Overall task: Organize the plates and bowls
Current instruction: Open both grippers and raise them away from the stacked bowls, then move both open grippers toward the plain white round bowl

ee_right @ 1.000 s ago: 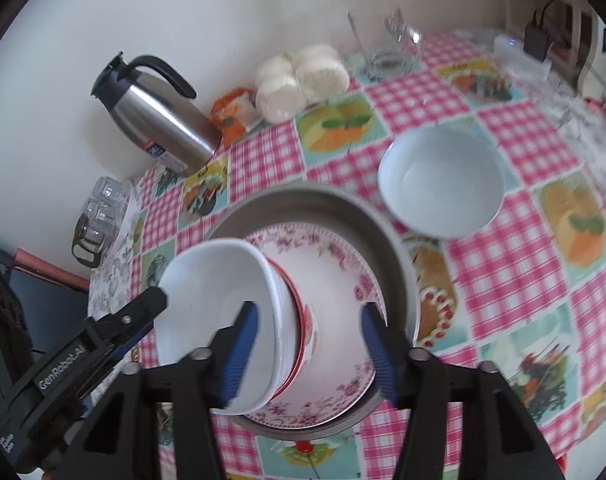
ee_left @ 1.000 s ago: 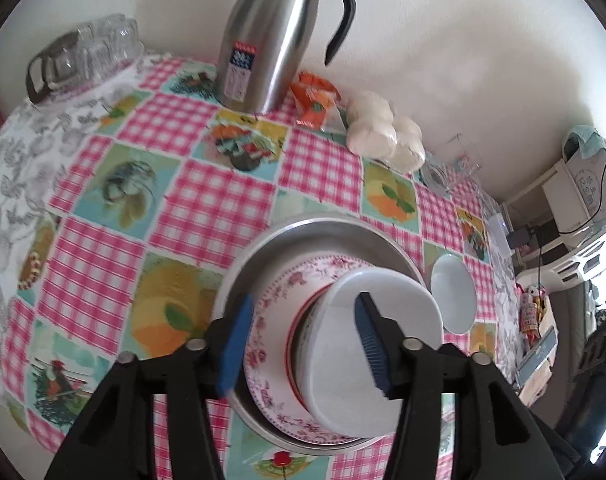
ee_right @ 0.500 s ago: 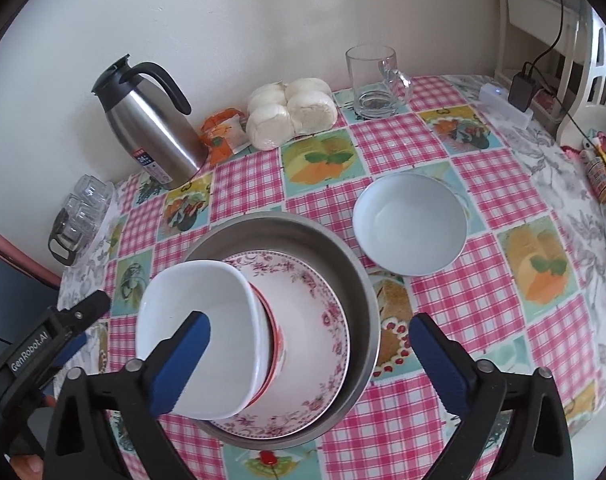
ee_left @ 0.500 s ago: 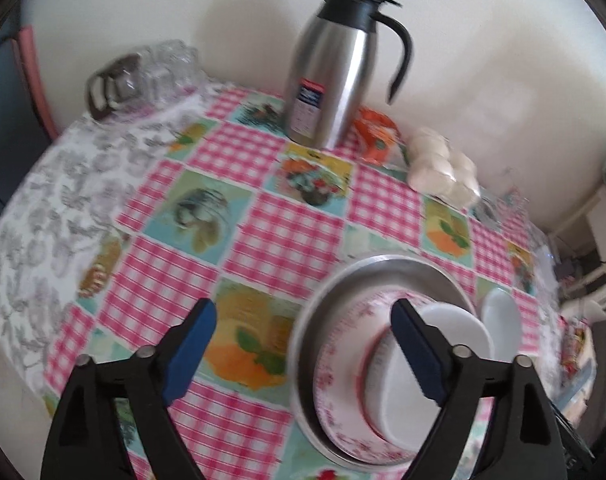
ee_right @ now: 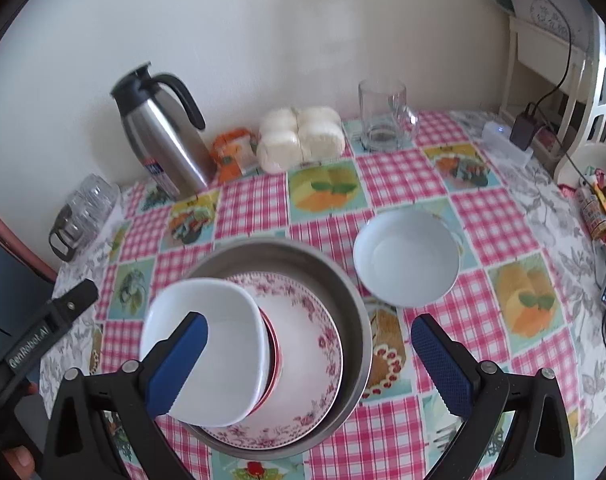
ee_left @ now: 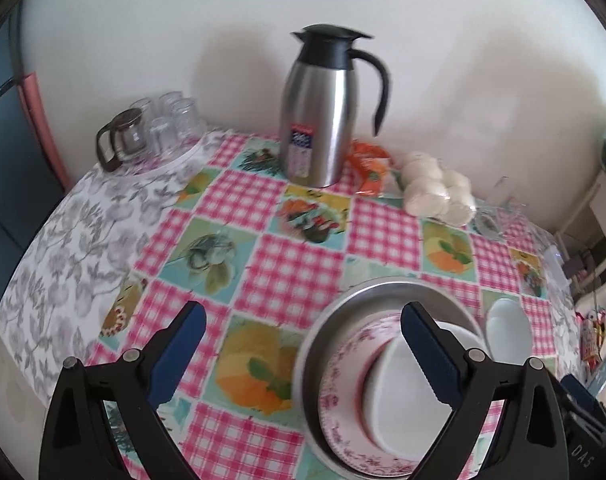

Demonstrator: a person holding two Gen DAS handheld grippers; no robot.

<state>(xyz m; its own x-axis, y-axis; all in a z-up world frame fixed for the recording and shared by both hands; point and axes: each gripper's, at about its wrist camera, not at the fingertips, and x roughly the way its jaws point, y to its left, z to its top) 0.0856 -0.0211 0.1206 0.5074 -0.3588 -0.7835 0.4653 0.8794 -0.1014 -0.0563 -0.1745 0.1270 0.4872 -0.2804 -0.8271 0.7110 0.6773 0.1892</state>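
Observation:
A steel basin (ee_right: 335, 268) holds a pink floral plate (ee_right: 311, 320) with a white square bowl (ee_right: 219, 320) stacked on a red-rimmed dish. The stack also shows in the left wrist view, with the basin (ee_left: 387, 288), the plate (ee_left: 343, 364) and the bowl (ee_left: 395, 400). A white round bowl (ee_right: 407, 258) sits alone on the cloth to the right of the basin, also seen in the left wrist view (ee_left: 507, 332). My left gripper (ee_left: 303, 356) is open and empty, above and left of the basin. My right gripper (ee_right: 309, 364) is open and empty above the basin.
A steel thermos jug (ee_left: 323, 112) stands at the back by the wall. Beside it lie an orange packet (ee_right: 233, 152) and a bag of white buns (ee_right: 301, 136). A glass mug (ee_right: 383, 116) stands at the back right, glasses (ee_left: 159, 124) at the back left.
Both grippers have opened wide and pulled up and back from the stack. The square bowl now rests in the basin, free of my left gripper.

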